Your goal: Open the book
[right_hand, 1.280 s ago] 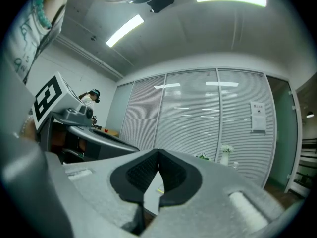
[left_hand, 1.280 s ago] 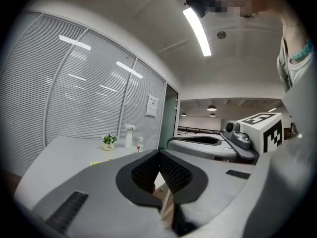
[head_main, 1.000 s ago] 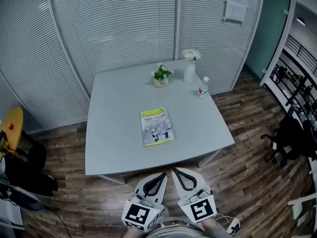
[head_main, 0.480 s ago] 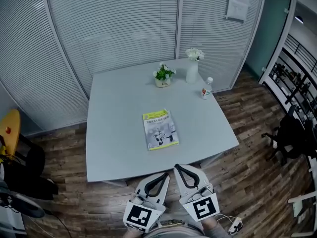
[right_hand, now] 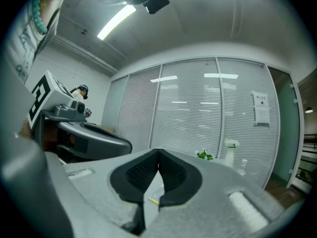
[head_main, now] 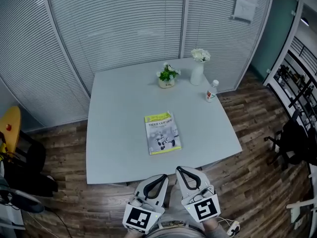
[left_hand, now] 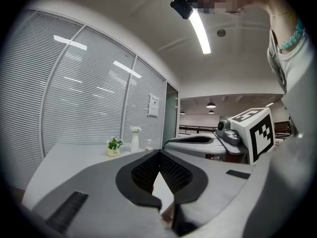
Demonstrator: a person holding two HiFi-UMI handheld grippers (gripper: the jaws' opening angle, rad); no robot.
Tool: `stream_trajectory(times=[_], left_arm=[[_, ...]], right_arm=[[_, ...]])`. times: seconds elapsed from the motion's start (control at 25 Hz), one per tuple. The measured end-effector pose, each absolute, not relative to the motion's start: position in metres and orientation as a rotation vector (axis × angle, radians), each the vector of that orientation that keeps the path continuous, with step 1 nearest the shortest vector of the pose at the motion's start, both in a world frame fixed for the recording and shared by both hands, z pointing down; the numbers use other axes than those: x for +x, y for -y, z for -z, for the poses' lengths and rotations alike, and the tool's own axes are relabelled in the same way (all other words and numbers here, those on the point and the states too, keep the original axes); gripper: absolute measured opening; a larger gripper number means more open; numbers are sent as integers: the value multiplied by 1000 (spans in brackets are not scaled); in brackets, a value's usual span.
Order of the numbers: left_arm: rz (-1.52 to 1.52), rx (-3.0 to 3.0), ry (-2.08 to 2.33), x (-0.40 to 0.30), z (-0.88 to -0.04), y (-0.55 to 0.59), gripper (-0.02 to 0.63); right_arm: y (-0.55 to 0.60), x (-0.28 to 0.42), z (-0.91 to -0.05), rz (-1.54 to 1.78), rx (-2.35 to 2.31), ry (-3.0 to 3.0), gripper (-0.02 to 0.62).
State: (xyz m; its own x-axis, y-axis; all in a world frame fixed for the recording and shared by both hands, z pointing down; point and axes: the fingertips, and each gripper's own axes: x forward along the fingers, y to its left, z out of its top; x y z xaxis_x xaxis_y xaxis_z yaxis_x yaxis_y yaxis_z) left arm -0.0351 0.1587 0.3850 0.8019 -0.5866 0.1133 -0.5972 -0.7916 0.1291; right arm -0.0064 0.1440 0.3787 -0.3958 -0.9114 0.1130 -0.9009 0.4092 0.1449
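A closed book [head_main: 162,133] with a yellow-green and grey cover lies flat near the middle of the pale grey table [head_main: 114,113]. Both grippers hover side by side before the table's near edge, short of the book. My left gripper [head_main: 163,177] [left_hand: 159,152] is shut with nothing in it. The right gripper [head_main: 180,169] [right_hand: 158,151] is also shut and empty. Through the right gripper's jaws a strip of the book [right_hand: 155,196] shows on the tabletop.
At the table's far side stand a small potted plant [head_main: 168,75], a white vase with white flowers [head_main: 198,67] and a small bottle [head_main: 212,91]. Blinds wall off the back. A dark chair [head_main: 292,143] is at the right, and dark gear sits on the wood floor at left.
The view has crept toward the table; the book and table sit lower and closer in the frame. Both grippers stay shut and side by side.
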Motion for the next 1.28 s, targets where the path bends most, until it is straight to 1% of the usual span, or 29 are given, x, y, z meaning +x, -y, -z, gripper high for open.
stream_trajectory(times=[0.24,0.4,0.52,0.8,1.28], left_arm=[[-101,2806,1018,-15,-379,-110,-2],[-111,2794,1054,2,-377,-77,-3],[-104,2770,1085,16,-369,-58,-3],[-176,2762,1098,50,-380,-29,-3],[-148,2683,1195,86,-395,14,-2]], right_arm=[[-99,6,-373,169,1465,2536,0],[-69,20,-374,85,1418,2616,0],[-51,34,-377,115,1389,2602,0],[-17,61,-380,110,1356,2624,0],[22,96,-391,88,1226,2682,0]])
